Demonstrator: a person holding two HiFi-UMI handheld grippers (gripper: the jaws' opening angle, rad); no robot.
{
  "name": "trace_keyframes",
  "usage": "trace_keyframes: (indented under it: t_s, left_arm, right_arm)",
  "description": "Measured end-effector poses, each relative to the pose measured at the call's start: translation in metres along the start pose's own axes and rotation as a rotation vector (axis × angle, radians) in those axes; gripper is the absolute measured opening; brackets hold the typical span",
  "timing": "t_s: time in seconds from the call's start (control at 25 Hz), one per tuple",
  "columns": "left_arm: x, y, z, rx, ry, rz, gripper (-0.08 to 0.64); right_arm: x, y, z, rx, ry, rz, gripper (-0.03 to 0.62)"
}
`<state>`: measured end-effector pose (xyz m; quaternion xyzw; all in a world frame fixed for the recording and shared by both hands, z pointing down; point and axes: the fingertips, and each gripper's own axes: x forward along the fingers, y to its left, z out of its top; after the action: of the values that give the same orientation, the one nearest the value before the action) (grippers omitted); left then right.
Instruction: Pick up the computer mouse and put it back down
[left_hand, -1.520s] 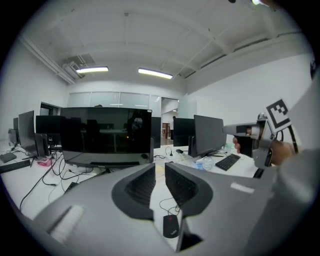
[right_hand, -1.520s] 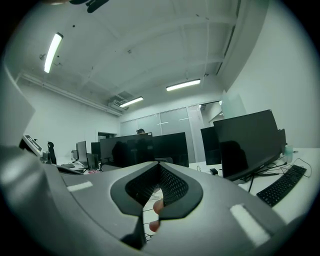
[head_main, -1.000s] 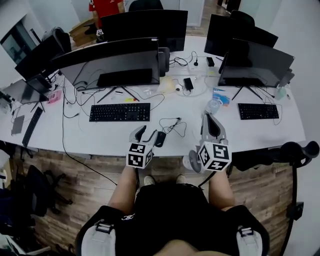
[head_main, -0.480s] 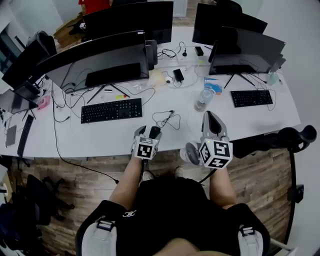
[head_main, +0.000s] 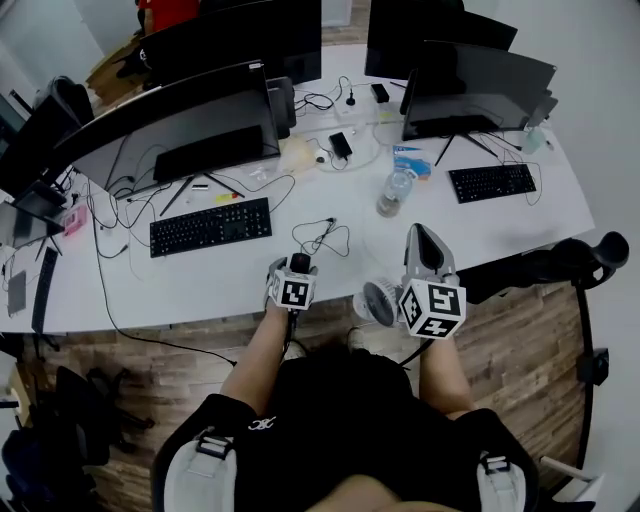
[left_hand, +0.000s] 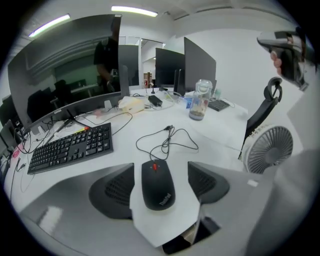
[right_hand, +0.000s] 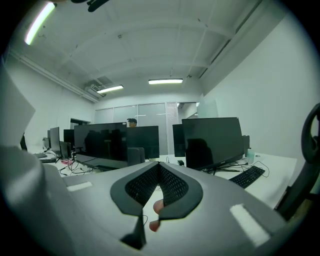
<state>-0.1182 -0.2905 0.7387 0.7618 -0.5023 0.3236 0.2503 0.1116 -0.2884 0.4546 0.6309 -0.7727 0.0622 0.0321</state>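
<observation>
The black corded mouse (left_hand: 157, 184) with a red wheel lies flat on the white desk (left_hand: 215, 135), near its front edge. My left gripper (left_hand: 160, 176) straddles it. Its jaws are opening, and a strip of desk shows on each side between mouse and pads (left_hand: 116, 190). From the head view the mouse (head_main: 299, 263) peeks out ahead of the left gripper (head_main: 291, 274). The mouse's cable (left_hand: 168, 140) loops away toward the desk's middle. My right gripper (head_main: 424, 243) hovers over the desk edge to the right, and its pads (right_hand: 172, 186) meet with nothing between them.
A black keyboard (head_main: 211, 226) lies left of the mouse, under a wide monitor (head_main: 165, 128). A water bottle (head_main: 394, 191) stands behind the cable. A small white fan (head_main: 378, 302) sits by the right gripper. A second keyboard (head_main: 489, 183) and a chair (head_main: 560, 262) are at the right.
The left jaws have spread apart from the mouse, which now rests on the desk between them. The head view has swung, so the desk sits higher and further left. The right gripper stays shut.
</observation>
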Motion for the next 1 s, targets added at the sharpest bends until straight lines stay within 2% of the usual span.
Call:
trace_keyframes:
  t_s: [0.24,0.4,0.56,1.0]
  left_arm:
    - [0.020,-0.005,-0.014,-0.008,0.059,-0.039,0.360]
    - [0.029,0.002,-0.024,-0.045,0.099,-0.019,0.359]
    - [0.034,0.002,-0.039,-0.036,0.142,-0.006,0.357]
    - [0.033,0.006,-0.042,-0.068,0.121,0.004,0.322]
  right_arm:
    - [-0.003,-0.010,-0.004,0.001,0.008,-0.023,-0.003]
    - [-0.005,-0.020,0.000,-0.005,0.004,-0.044,-0.003]
    - [-0.006,-0.028,0.002,-0.008,0.001,-0.059,-0.003]
    - [-0.006,-0.019,0.003,-0.008,-0.002,-0.040,-0.003]
